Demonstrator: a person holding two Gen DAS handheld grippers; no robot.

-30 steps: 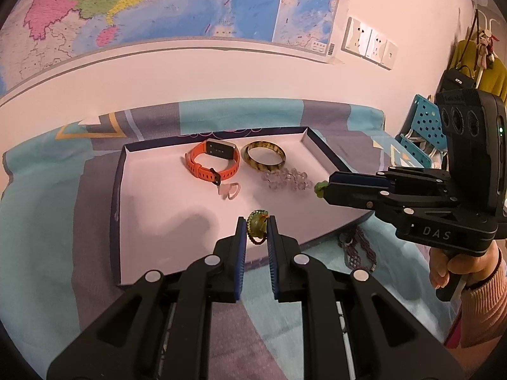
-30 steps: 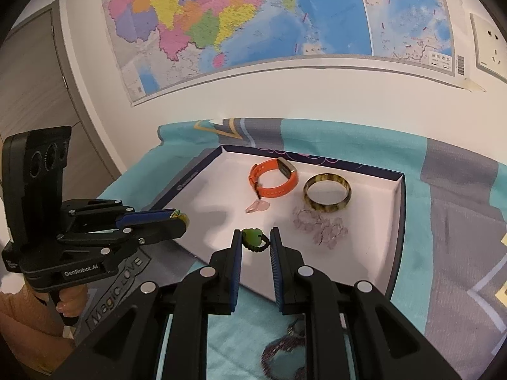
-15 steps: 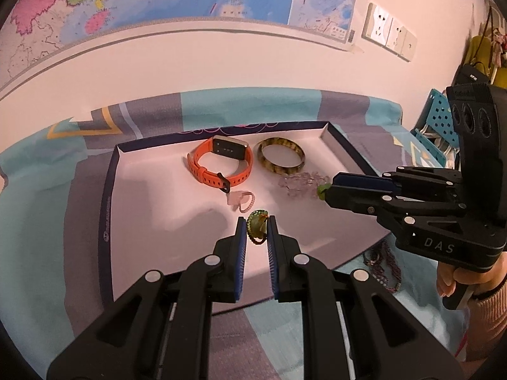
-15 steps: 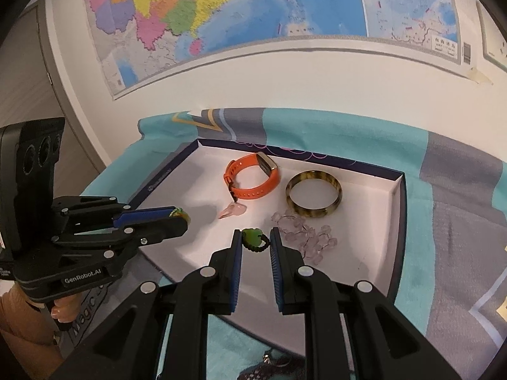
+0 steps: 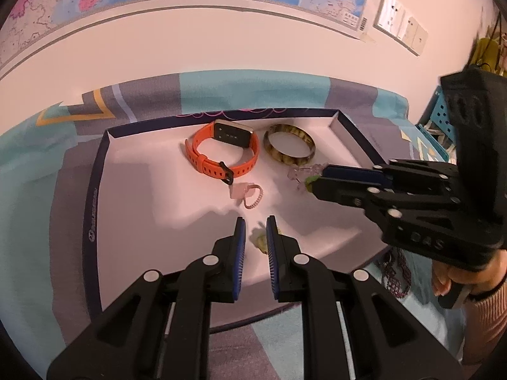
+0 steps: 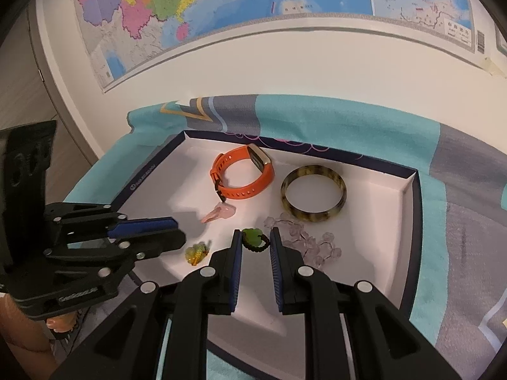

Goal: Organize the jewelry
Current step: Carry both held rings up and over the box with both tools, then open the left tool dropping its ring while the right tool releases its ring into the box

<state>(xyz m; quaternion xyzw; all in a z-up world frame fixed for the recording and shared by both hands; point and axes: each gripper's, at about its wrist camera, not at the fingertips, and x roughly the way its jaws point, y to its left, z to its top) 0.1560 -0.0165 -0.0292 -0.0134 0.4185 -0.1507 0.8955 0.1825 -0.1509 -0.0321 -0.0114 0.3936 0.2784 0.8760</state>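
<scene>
Jewelry lies gathered in a shallow white tray with a navy rim (image 5: 95, 190), set on a teal and grey patterned cloth (image 5: 31, 190). Inside it, biggest first, are an orange rubber-strapped watch (image 5: 221, 155), a brown mottled tortoiseshell bangle (image 5: 290, 145), a clear bead bracelet (image 6: 313, 243), a pink coiled ring with a charm (image 5: 248, 194) and a small amber-yellow charm (image 6: 196, 253). Off the tray's near right corner a dark beaded necklace (image 5: 396, 272) rests on the cloth. A coloured wall map (image 6: 221, 0) hangs behind. Nothing blocks either tool.

My left gripper (image 5: 255, 221) has just been opening its jaws, which stand a narrow gap apart. The amber-yellow charm lies loose on the tray floor by its tips, with no pad pressing it. My right gripper (image 6: 255, 234) is pinched on a green bead charm with a dark cord (image 6: 250, 236), over the tray just beside the bead bracelet.
</scene>
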